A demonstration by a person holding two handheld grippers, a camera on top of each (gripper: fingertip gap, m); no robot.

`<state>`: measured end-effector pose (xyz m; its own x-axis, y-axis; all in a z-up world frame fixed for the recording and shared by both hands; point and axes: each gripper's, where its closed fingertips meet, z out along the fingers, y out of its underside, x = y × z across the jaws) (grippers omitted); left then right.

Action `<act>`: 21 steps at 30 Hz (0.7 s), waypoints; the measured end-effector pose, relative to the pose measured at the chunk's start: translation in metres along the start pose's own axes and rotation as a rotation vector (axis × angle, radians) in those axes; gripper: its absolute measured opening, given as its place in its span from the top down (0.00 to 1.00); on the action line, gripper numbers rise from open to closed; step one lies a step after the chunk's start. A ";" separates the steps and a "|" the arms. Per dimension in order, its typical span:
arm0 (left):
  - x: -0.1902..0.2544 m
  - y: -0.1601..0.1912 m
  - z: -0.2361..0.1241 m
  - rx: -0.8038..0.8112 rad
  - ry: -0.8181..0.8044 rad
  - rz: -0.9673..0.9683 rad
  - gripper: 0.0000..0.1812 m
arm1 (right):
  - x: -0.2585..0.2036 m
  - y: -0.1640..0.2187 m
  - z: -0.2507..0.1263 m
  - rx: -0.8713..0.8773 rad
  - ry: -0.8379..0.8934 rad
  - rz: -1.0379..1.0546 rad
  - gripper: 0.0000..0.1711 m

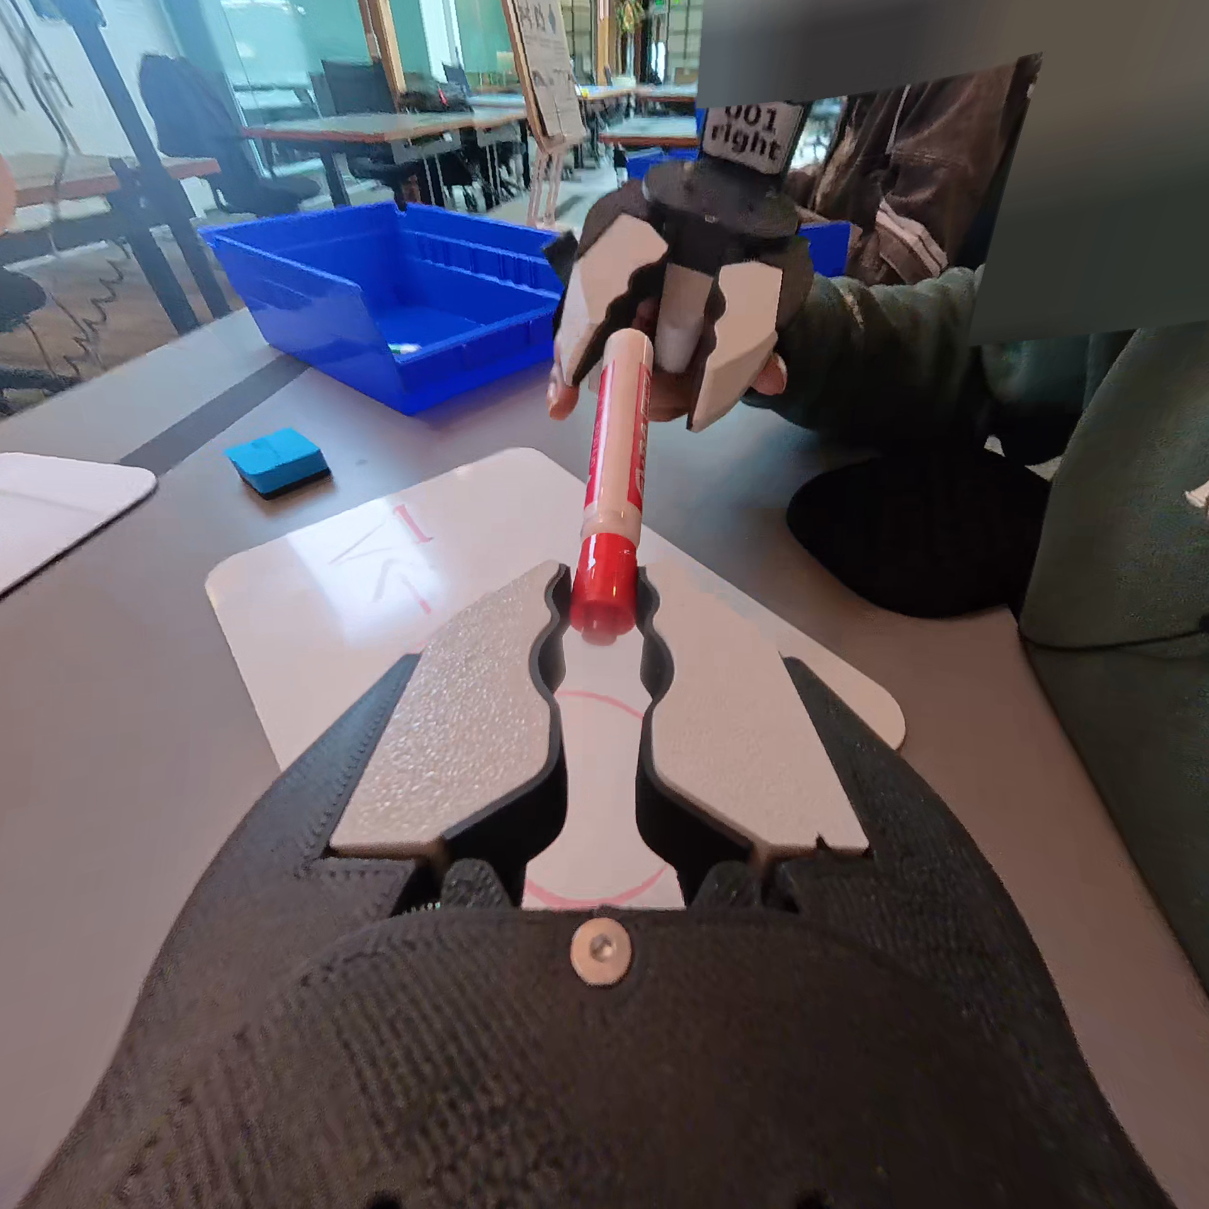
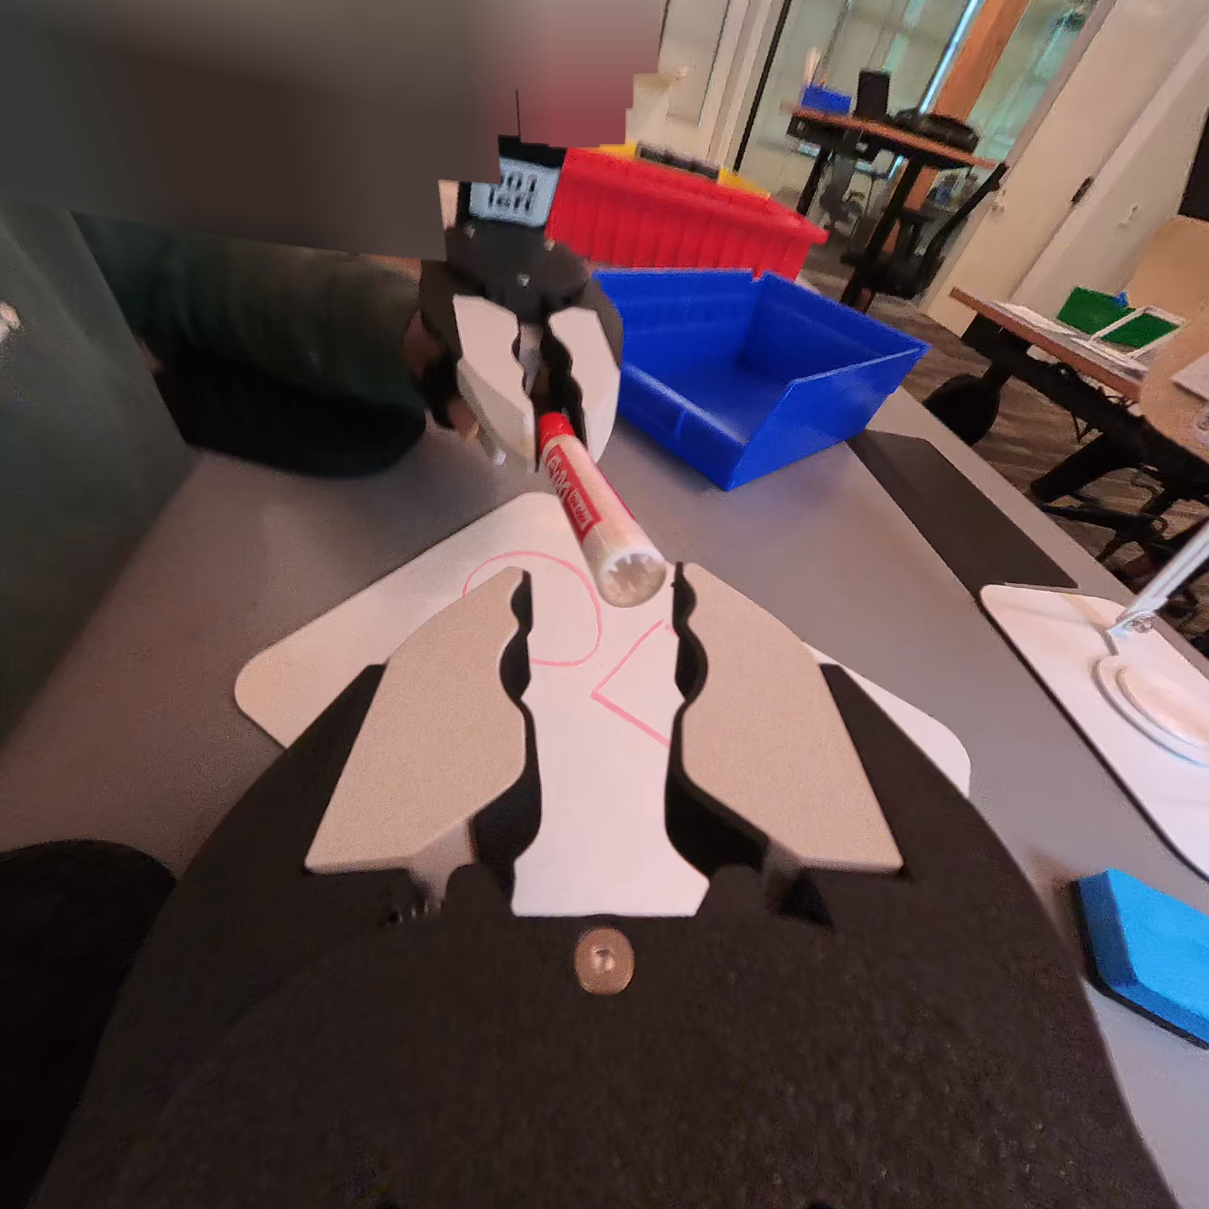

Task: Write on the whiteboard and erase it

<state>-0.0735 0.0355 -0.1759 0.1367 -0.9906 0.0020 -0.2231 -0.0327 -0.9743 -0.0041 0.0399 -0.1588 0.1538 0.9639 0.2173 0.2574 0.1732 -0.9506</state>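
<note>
Counter [image 1: 131, 719]: gray and flat. Everything here sits on it.
Blue bin [image 1: 392, 288]: a big open box at the far side of the counter, past the whiteboard. One small white and green thing [image 1: 402, 349] lies on its floor. It is too small to tell what it is.
Red bin [image 2: 680, 209]: sits behind the blue bin in the right wrist view. I cannot see what is inside it.
Whiteboard [image 1: 314, 608]: lies flat on the counter, right under both grippers. It has thin red lines on it, some curved and some straight.
Left gripper [image 1: 602, 589]: its two fingers are pressed onto the red cap end of the marker and pinch it.
Right gripper [image 2: 602, 576]: its fingers are spread apart. The white back end of the marker sits between the tips with a gap on one side. A person's hand [image 1: 765, 376] holds this gripper.
Marker [image 1: 615, 445]: white with a red label and red cap. It is up in the air above the whiteboard, stretched between the two grippers.
Eraser [image 1: 278, 461]: a small blue block with a black bottom. It lies on the counter beside the whiteboard, apart from it.
</note>
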 end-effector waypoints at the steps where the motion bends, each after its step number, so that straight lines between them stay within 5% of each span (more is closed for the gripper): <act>1: 0.002 0.004 0.001 -0.021 0.008 0.004 0.89 | -0.004 0.001 0.004 -0.013 -0.008 -0.015 0.74; 3: 0.007 0.006 0.005 -0.037 0.034 0.004 0.89 | -0.013 0.002 0.015 -0.027 -0.027 -0.042 0.73; 5: 0.010 0.005 0.006 -0.036 0.046 0.015 0.89 | -0.017 0.002 0.019 -0.030 -0.010 -0.107 0.88; 11: 0.006 -0.003 -0.001 0.007 0.040 -0.055 0.79 | -0.009 -0.012 -0.010 -0.025 0.010 -0.070 0.89; 16: -0.020 -0.004 -0.028 0.062 -0.091 -0.076 0.83 | 0.103 -0.017 -0.122 -0.160 0.489 -0.036 0.89; 21: -0.038 -0.001 -0.035 0.067 -0.197 -0.030 0.88 | 0.228 0.049 -0.250 -0.757 0.948 -0.109 0.89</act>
<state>-0.1125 0.0684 -0.1670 0.3295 -0.9441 -0.0061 -0.1523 -0.0468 -0.9872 0.2821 0.2176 -0.1003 0.6512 0.3670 0.6643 0.7549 -0.2226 -0.6169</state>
